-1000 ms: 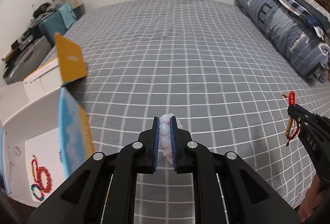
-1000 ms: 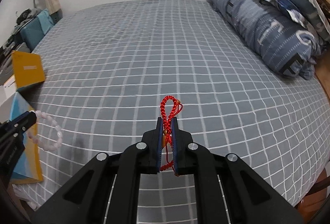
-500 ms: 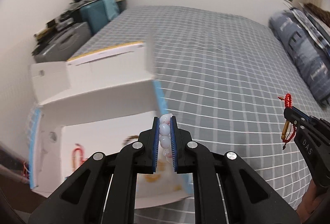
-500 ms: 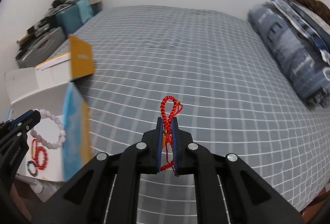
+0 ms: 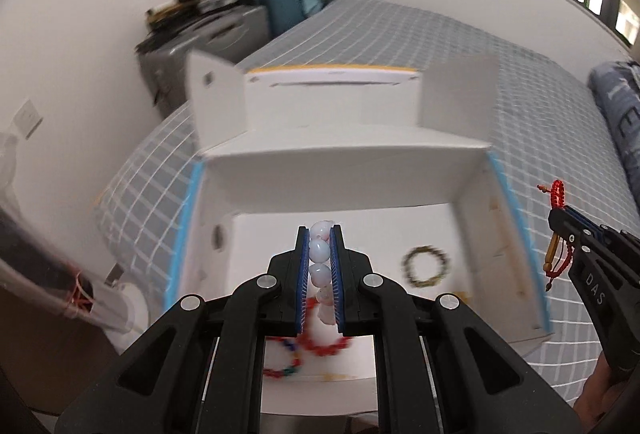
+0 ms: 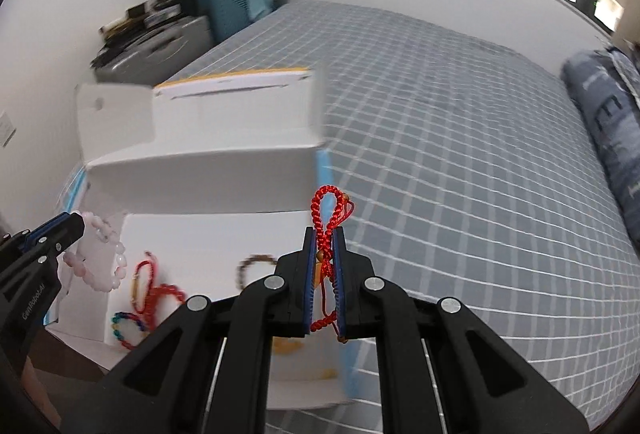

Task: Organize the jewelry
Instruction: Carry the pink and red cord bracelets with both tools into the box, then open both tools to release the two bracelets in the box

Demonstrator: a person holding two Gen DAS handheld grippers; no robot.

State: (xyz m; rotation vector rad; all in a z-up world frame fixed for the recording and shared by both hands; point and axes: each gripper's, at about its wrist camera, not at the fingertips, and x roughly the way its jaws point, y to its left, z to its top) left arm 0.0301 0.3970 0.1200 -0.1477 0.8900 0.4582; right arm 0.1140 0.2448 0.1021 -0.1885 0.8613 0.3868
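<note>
While the left hand-held gripper (image 5: 320, 274) hangs above the open white box (image 5: 400, 170), its blue pads are clenched on a pale pink bead bracelet (image 5: 319, 252), several beads lined up between them and the rest dangling below toward the box floor. From the right wrist view that same bracelet (image 6: 105, 254) hangs as a full loop from the left gripper's tip, over the left part of the box. The right hand-held gripper (image 6: 324, 282) is clamped on a red braided cord bracelet (image 6: 329, 210), whose loop sticks up past the fingertips and whose tails trail down between the pads; it sits above the box's right wall with the blue edge.

Inside the box, lying on its white floor, are a brownish bead ring (image 5: 425, 266), a red bead bracelet (image 5: 320, 344) and a multicoloured bead bracelet (image 5: 280, 362); the right view also shows a thin red and gold bangle (image 6: 141, 280) beside them. The box stands at the edge of a bed with a grey checked cover (image 6: 460, 154), its flaps open. Much of the scene is motion-blurred.
</note>
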